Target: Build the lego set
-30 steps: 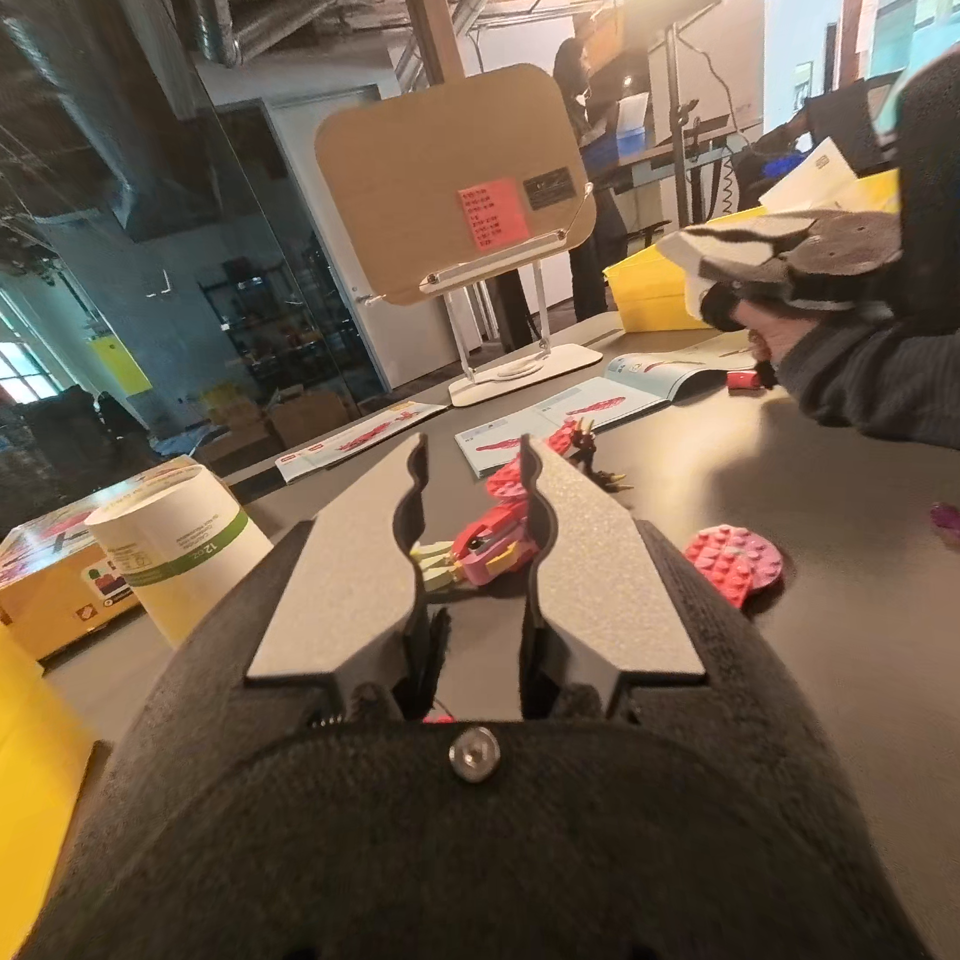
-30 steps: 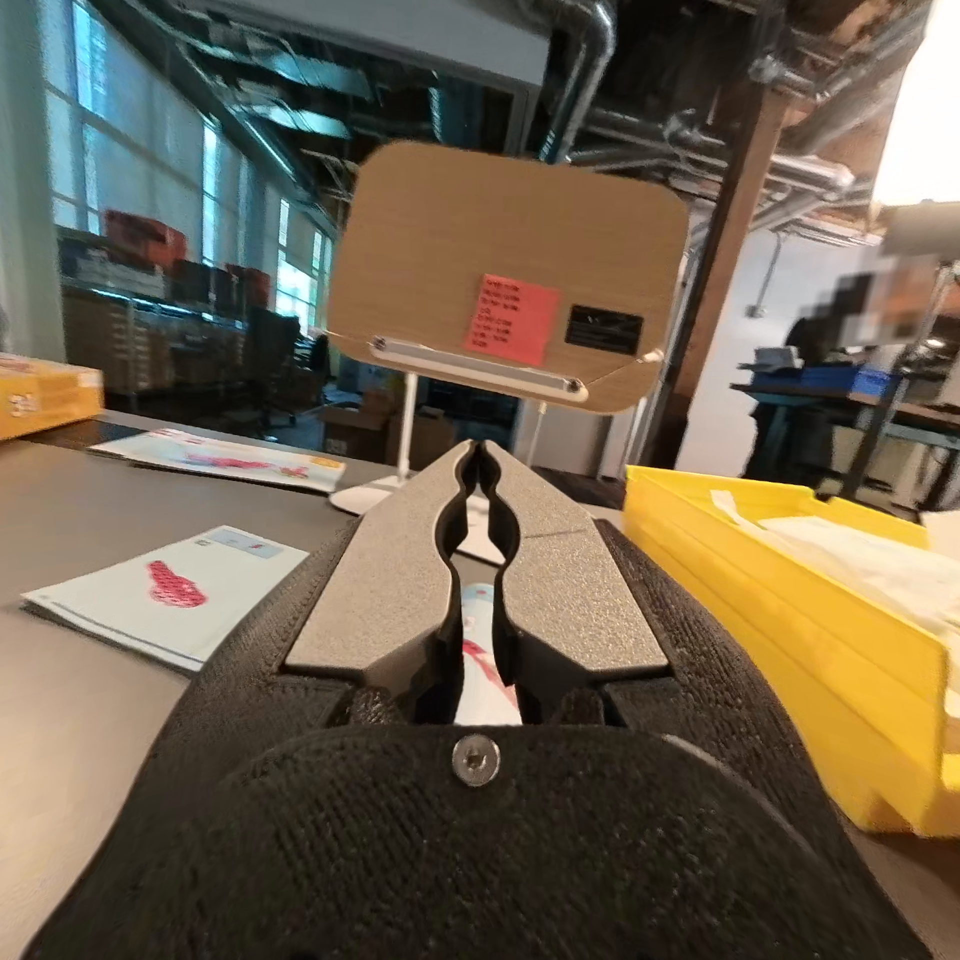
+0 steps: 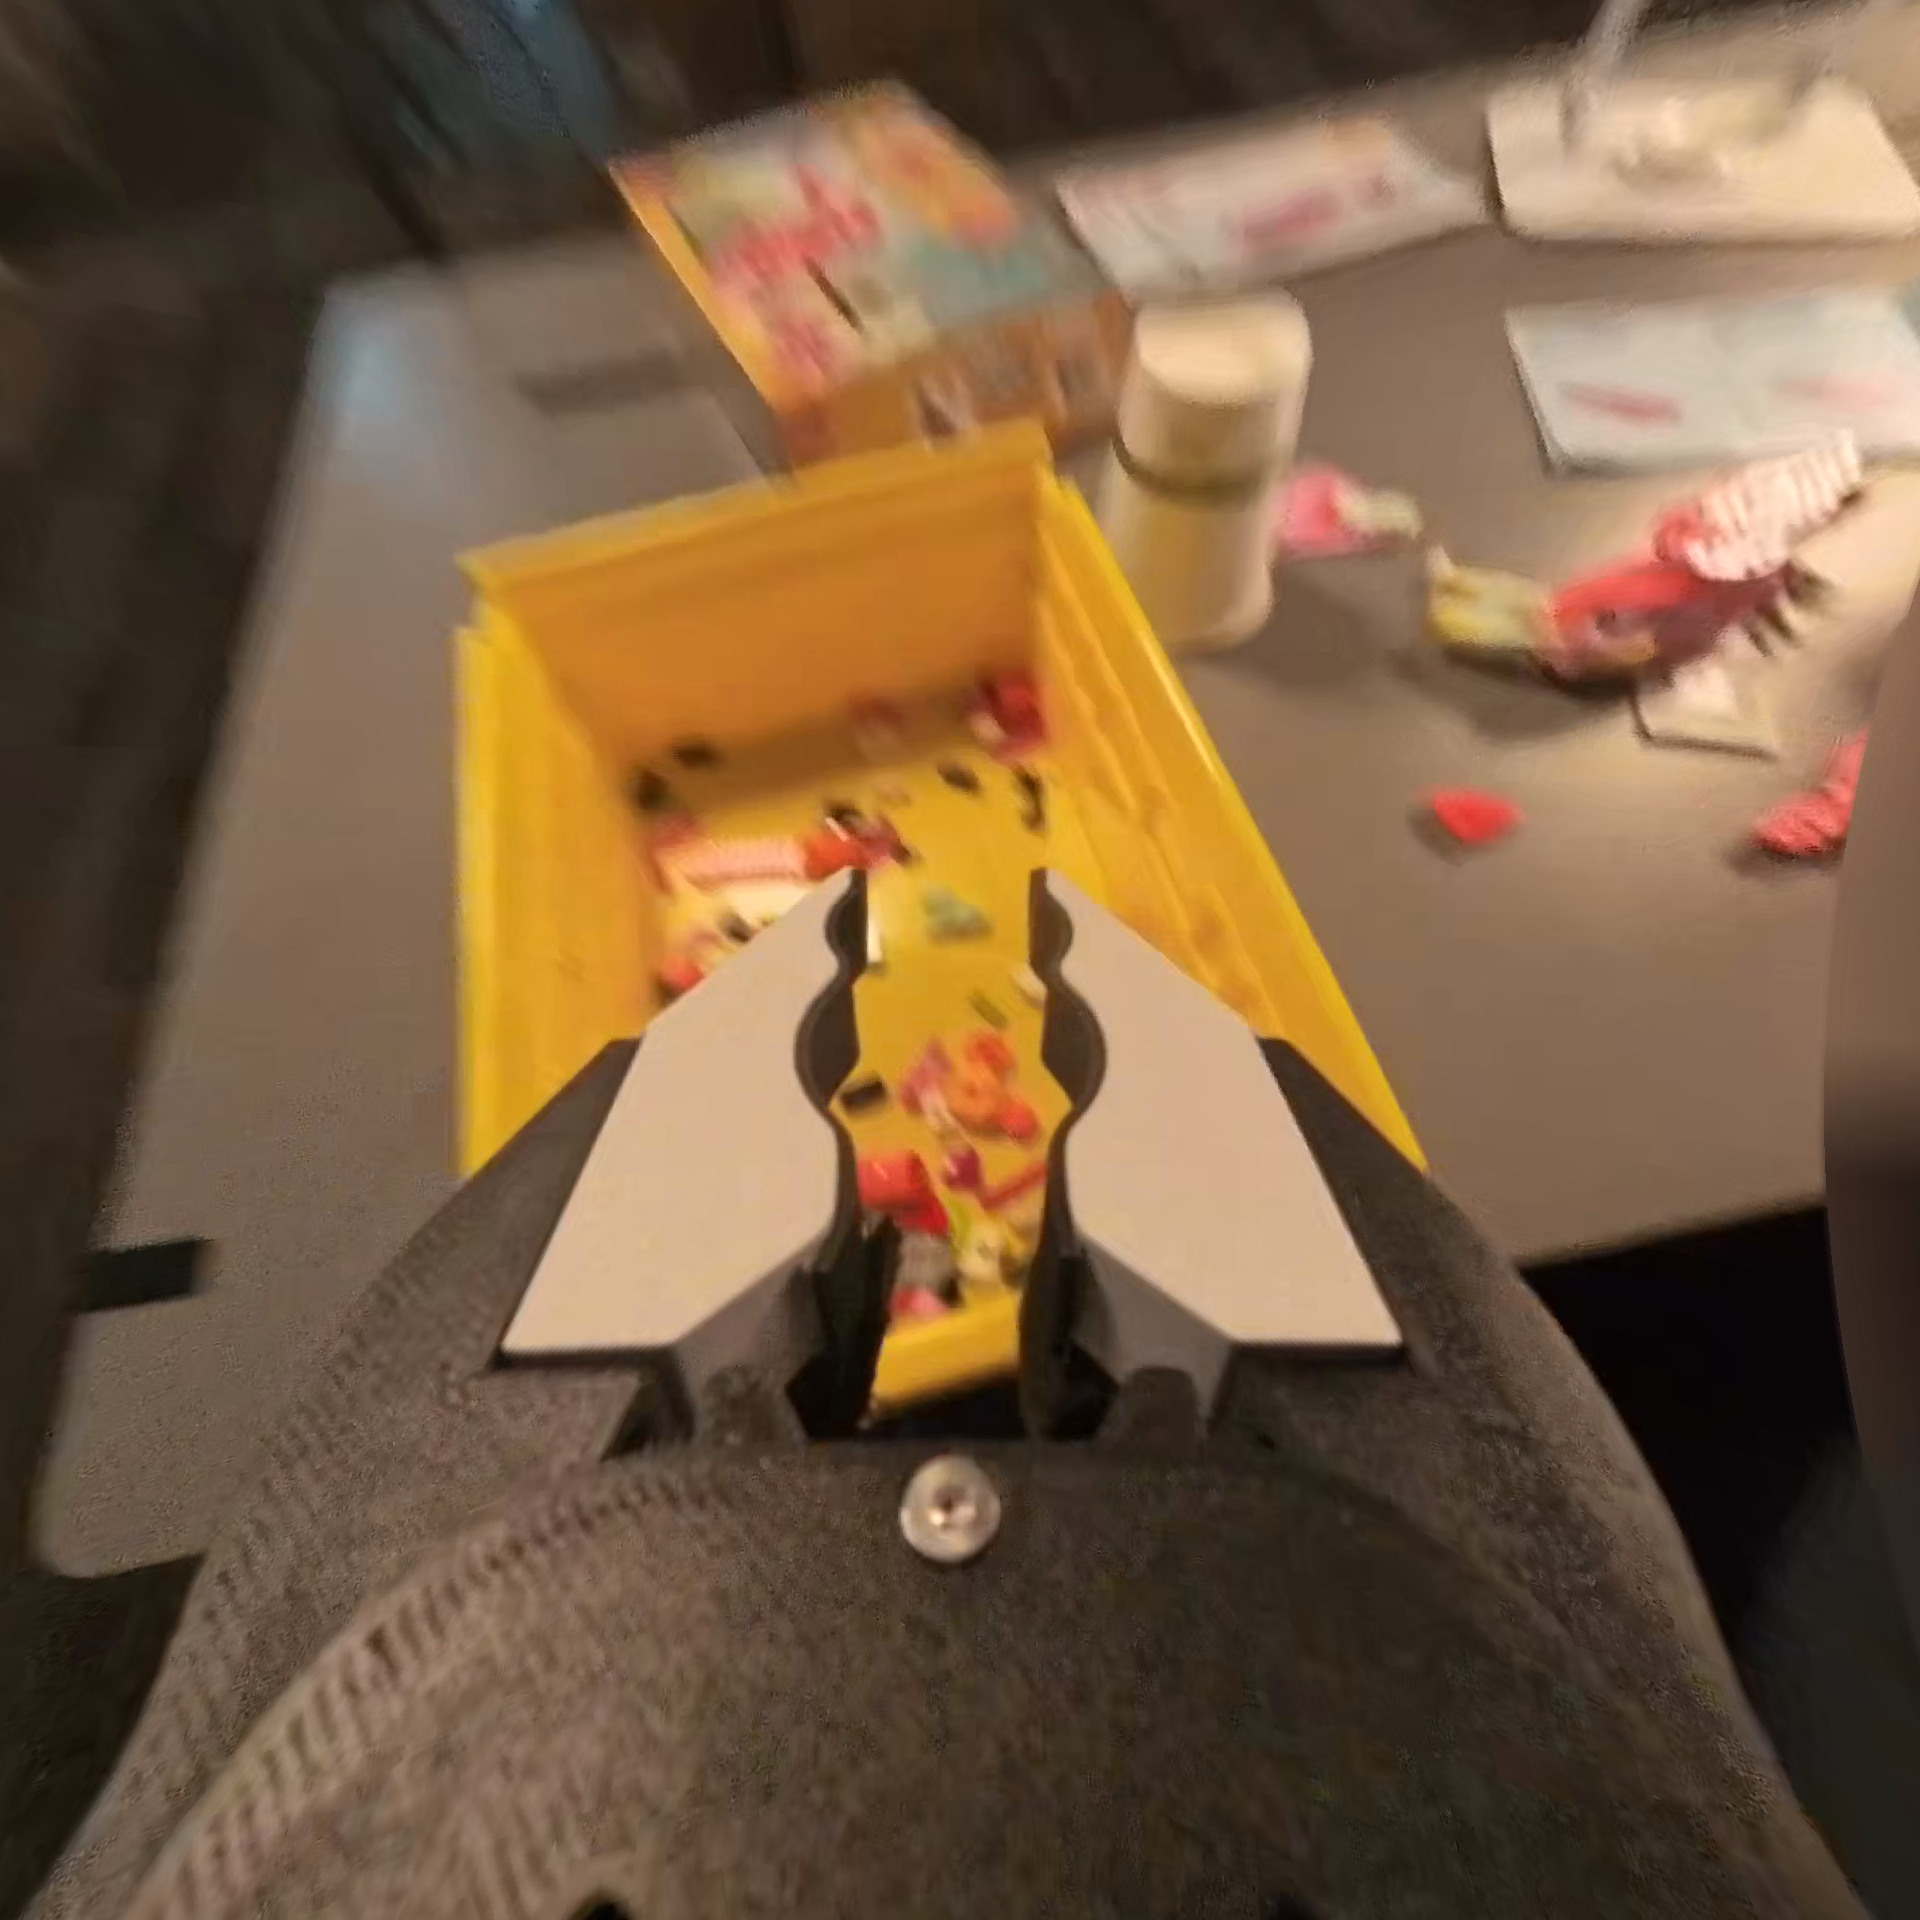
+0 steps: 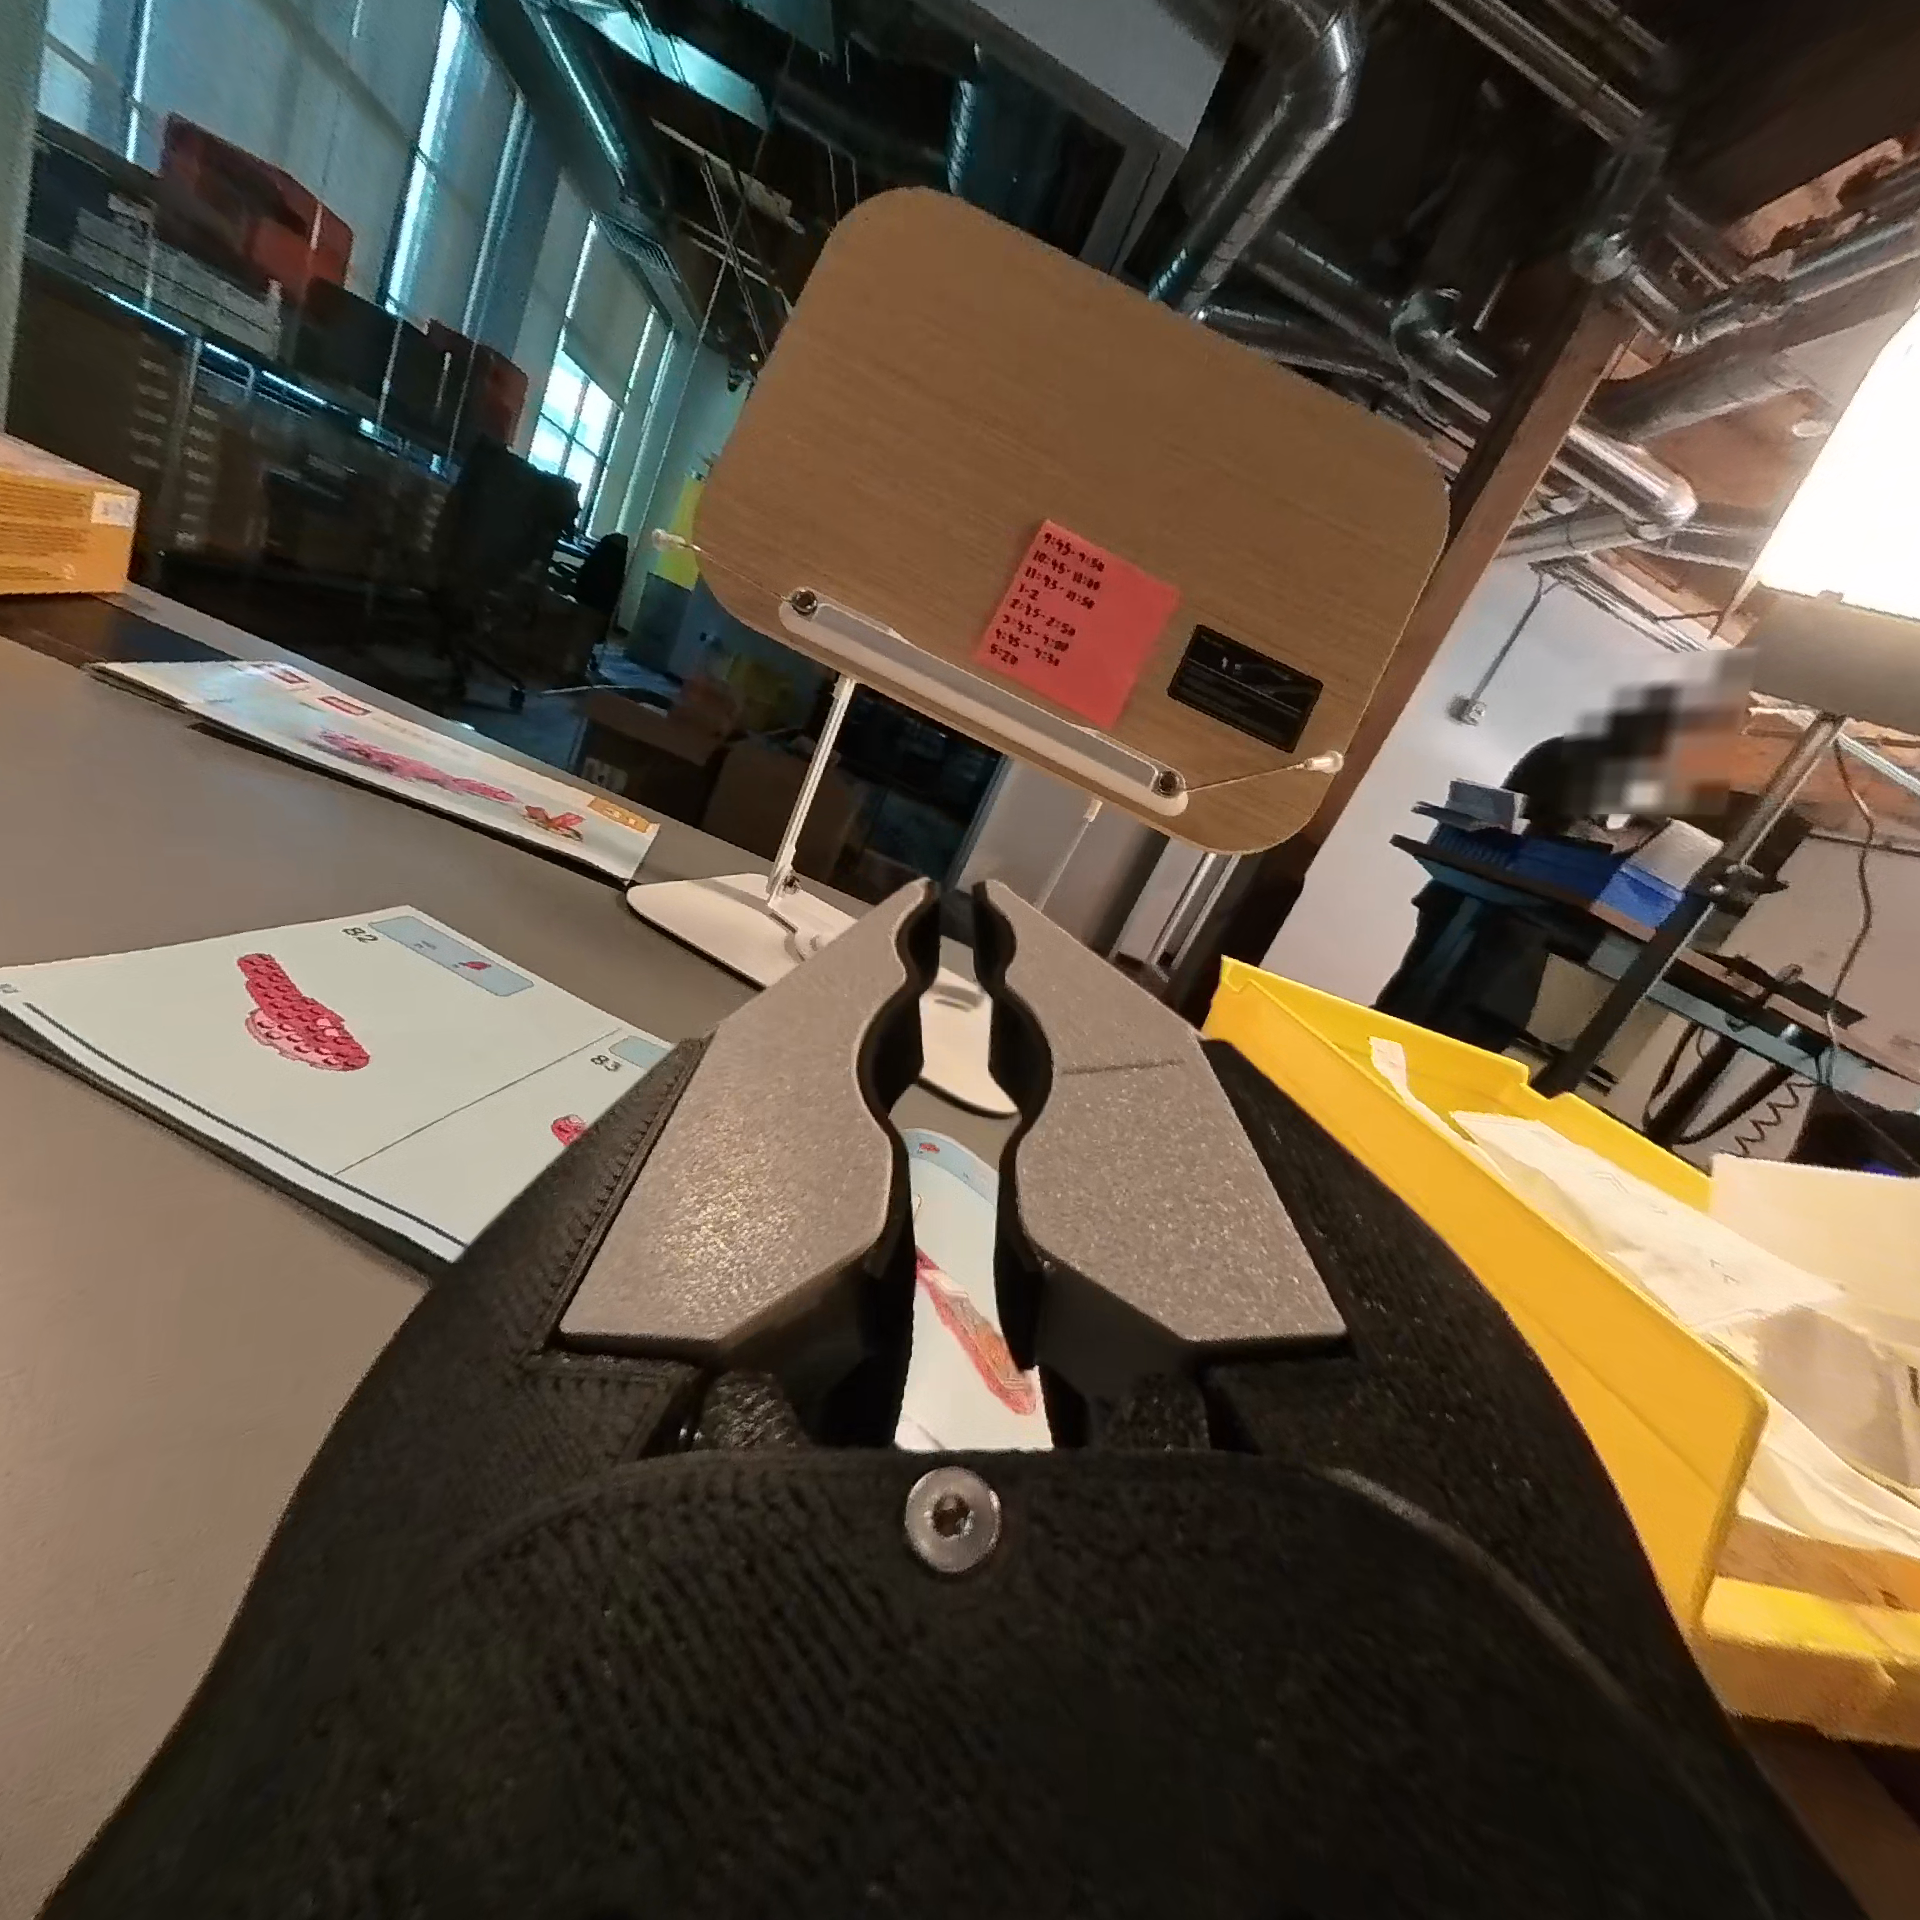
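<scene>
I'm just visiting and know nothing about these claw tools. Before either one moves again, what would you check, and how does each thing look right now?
1. Left claw empty: ok, its fingers stand apart with only the bin floor showing between them.
2. Left claw over the yellow bin of small bricks: ok, it points down into it.
3. Left view sharp enough to pick one brick: not ok, it is blurred.
4. Right claw empty: ok, a narrow slit, nothing in it.
5. Right claw clear of the wooden book stand: ok, the stand is farther back.
6. Open booklet flat on the table: ok.

Yellow bin (image 3: 790, 644) of small bricks (image 3: 966, 1101), upright
</scene>
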`<move>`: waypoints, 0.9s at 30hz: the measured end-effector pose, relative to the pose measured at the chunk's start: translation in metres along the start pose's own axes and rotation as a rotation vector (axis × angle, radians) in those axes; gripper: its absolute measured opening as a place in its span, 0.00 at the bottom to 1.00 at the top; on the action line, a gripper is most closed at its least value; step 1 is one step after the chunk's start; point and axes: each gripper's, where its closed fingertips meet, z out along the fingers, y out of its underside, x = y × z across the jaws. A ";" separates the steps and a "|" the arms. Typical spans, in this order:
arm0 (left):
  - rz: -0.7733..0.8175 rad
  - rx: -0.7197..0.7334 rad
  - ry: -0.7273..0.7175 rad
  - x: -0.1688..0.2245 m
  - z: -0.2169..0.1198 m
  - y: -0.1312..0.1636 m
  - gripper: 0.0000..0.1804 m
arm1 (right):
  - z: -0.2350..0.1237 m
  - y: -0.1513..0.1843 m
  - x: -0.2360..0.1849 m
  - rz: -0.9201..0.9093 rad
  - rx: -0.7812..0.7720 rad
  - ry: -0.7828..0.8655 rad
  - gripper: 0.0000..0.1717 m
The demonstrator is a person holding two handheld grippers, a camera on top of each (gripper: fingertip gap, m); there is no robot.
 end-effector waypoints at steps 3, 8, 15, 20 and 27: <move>-0.019 -0.386 0.133 0.007 0.028 0.056 0.16 | 0.001 0.002 -0.003 0.014 -0.018 -0.011 0.01; 0.050 -0.734 0.224 0.008 0.041 0.104 0.10 | 0.003 0.005 -0.004 -0.010 -0.030 -0.006 0.01; 0.176 -1.068 0.421 0.026 0.036 0.140 0.03 | 0.006 0.008 -0.006 -0.034 -0.041 -0.013 0.01; 0.238 -1.190 0.494 0.037 0.033 0.152 0.07 | 0.006 0.008 -0.008 -0.036 -0.043 -0.022 0.01; 0.418 -1.319 0.526 0.037 0.028 0.160 0.01 | 0.007 0.008 -0.008 -0.004 -0.033 -0.034 0.00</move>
